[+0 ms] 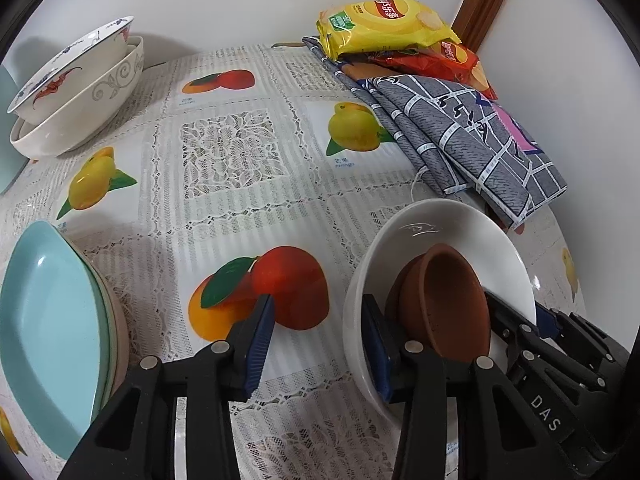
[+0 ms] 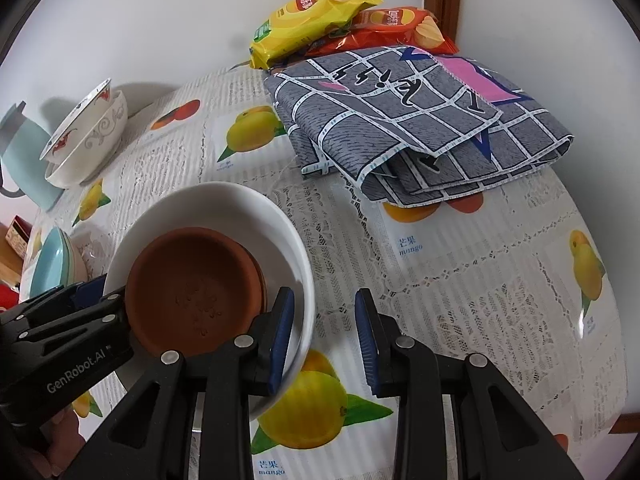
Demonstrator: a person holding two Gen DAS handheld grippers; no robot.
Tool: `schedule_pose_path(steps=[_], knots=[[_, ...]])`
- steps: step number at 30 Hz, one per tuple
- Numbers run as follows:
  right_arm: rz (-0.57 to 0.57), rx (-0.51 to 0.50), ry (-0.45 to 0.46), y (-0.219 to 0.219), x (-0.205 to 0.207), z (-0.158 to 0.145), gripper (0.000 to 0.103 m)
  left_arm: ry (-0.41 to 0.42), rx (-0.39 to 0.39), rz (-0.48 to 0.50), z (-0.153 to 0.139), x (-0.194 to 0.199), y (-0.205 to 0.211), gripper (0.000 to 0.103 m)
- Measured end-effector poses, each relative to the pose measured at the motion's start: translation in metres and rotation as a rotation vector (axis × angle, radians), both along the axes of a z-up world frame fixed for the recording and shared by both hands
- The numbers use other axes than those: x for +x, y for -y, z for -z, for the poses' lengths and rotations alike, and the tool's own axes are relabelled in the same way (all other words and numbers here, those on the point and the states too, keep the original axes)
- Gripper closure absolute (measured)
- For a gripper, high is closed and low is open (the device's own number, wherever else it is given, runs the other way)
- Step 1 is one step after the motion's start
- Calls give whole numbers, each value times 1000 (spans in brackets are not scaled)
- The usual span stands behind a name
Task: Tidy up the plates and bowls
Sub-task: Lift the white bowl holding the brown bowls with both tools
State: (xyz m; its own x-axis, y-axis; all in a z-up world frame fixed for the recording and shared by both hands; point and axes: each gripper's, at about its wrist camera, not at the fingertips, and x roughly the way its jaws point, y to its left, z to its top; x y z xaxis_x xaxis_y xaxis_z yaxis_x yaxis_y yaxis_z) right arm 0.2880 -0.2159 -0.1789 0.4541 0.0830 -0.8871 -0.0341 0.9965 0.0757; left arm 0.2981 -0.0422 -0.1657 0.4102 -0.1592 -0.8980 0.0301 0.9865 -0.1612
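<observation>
A white bowl (image 1: 420, 224) (image 2: 240, 208) rests on the fruit-print tablecloth with two brown clay saucers (image 1: 444, 300) (image 2: 192, 292) stacked inside it. My left gripper (image 1: 318, 308) straddles the bowl's left rim, one finger inside and the other well clear outside on the cloth, so it is open. My right gripper (image 2: 324, 296) straddles the opposite rim the same way, with a gap between the wall and its outer finger, also open. Each gripper shows in the other's view, the right gripper (image 1: 520, 308) at the bowl's right edge and the left gripper (image 2: 100, 288) at its left.
A stack of teal plates (image 1: 48, 320) (image 2: 50, 264) lies left of the bowl. Two nested patterned bowls (image 1: 76, 92) (image 2: 88, 132) stand at the far left by a teal jug (image 2: 24, 152). A folded grey checked cloth (image 1: 472, 140) (image 2: 400, 120) and crisp bags (image 1: 384, 24) (image 2: 316, 12) lie at the back by the wall.
</observation>
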Motion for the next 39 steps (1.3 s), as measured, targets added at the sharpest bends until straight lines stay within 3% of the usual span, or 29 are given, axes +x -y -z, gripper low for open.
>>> schedule_pose_path(steps=[9,23,26,28,32,39], knots=[[-20,30,22,-7,-2,-1,91,17,-30,12,0,1,3,79],[-6,48,15,-5,0,1,90,8,-46,14,0,3,4,81],[2,55,21,-5,-1,1,91,18,-61,11,1,1,4,84],[11,65,22,-4,-2,1,91,23,-70,22,0,0,6,92],[32,93,22,-1,-4,1,91,41,-39,19,-2,-4,12,93],[41,124,37,1,-10,0,91,35,-53,5,-1,-8,9,94]])
